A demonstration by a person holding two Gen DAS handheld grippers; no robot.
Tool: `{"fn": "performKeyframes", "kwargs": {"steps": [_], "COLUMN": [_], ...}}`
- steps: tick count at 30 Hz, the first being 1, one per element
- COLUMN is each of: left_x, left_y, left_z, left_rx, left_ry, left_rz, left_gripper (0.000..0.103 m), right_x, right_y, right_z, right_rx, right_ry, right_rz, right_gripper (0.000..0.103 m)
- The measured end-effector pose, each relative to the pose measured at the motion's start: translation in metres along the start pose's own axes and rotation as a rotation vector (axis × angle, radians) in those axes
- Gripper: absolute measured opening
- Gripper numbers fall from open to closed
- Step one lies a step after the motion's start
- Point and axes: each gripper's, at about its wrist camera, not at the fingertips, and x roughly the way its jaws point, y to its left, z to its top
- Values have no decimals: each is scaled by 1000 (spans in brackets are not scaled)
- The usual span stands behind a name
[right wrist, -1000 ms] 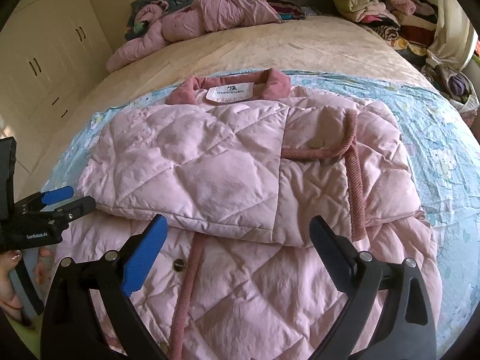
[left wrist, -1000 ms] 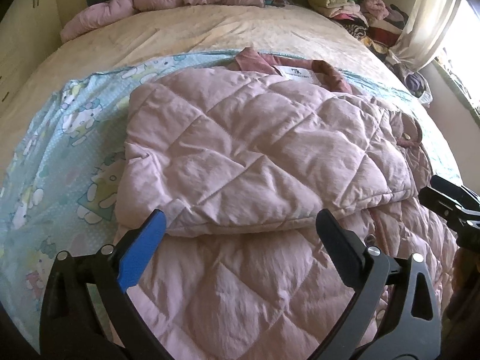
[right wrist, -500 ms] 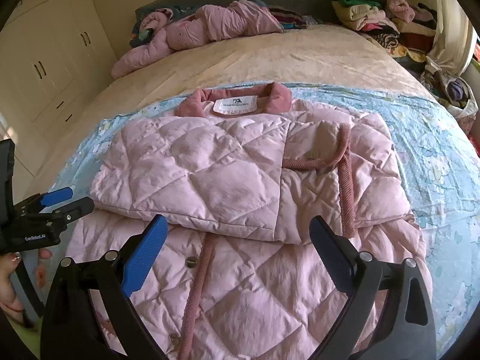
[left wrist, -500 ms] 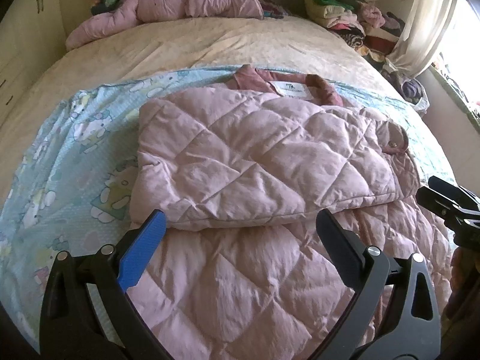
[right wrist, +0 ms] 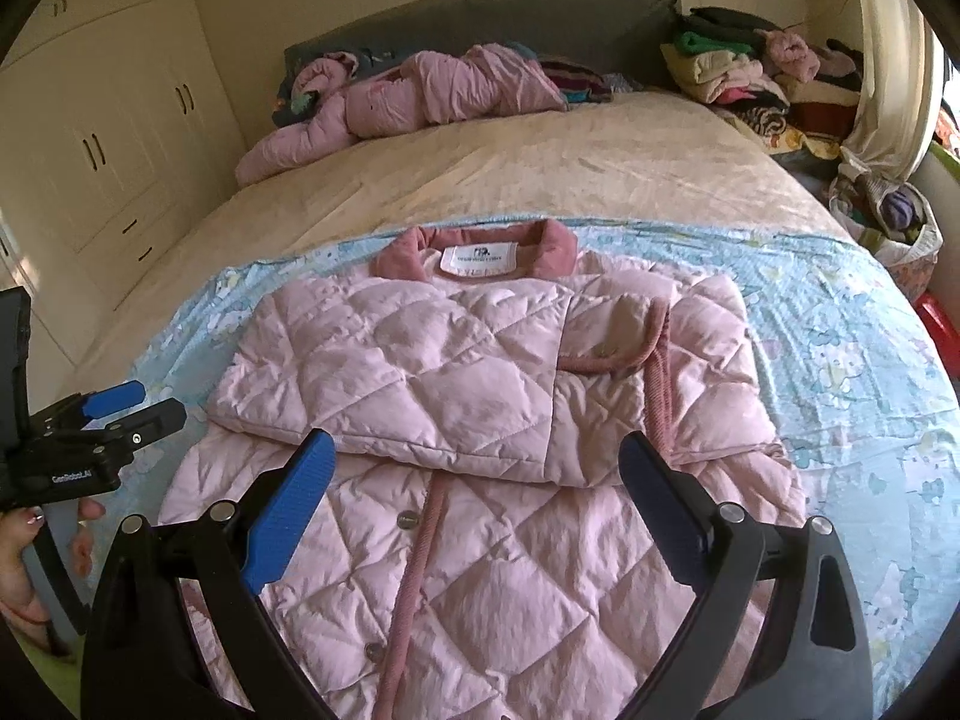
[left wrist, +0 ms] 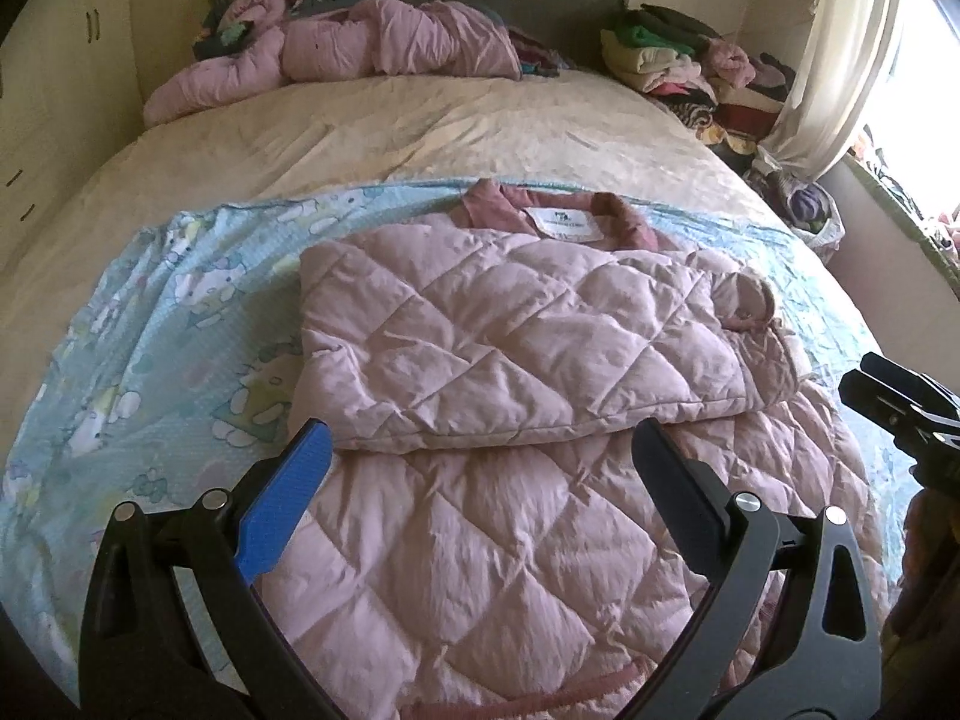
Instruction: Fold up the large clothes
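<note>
A pink quilted jacket (left wrist: 516,360) lies on the light-blue cartoon sheet (left wrist: 168,324), collar and white label at the far end, both sleeves folded across its chest. It also fills the right wrist view (right wrist: 456,396), with darker pink trim and buttons down the front. My left gripper (left wrist: 480,450) is open and empty above the jacket's lower half; it shows at the left edge of the right wrist view (right wrist: 135,402). My right gripper (right wrist: 477,459) is open and empty above the lower half, near the sleeve edge; it shows at the right edge of the left wrist view (left wrist: 888,384).
The beige bed cover (right wrist: 540,180) stretches beyond the sheet. A crumpled pink garment (right wrist: 420,96) lies by the grey headboard. A pile of clothes (right wrist: 738,66) sits at the far right corner. Cream wardrobes (right wrist: 102,138) stand on the left, a curtain (left wrist: 840,60) on the right.
Both grippers have pulled back and risen, so more of the jacket and bed shows. They stay open and empty. The jacket has not moved.
</note>
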Motion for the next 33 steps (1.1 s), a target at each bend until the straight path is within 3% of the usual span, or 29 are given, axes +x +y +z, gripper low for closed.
{"fn": "performKeyframes", "kwargs": {"steps": [17,33], "left_x": [-54,-93], "left_y": [-3,-11], "left_z": [-20,-59], "left_rx": [31,55], "left_ry": [-69,-128], "left_rz": [6,29], "left_gripper": [94,94], "right_x": [-67,-108], "right_y": [11,1], "right_z": [-17,-51], "right_rx": [2,6], "right_ry": [-95,-138], "right_rz": [-22,-55], "right_gripper": [95,95]}}
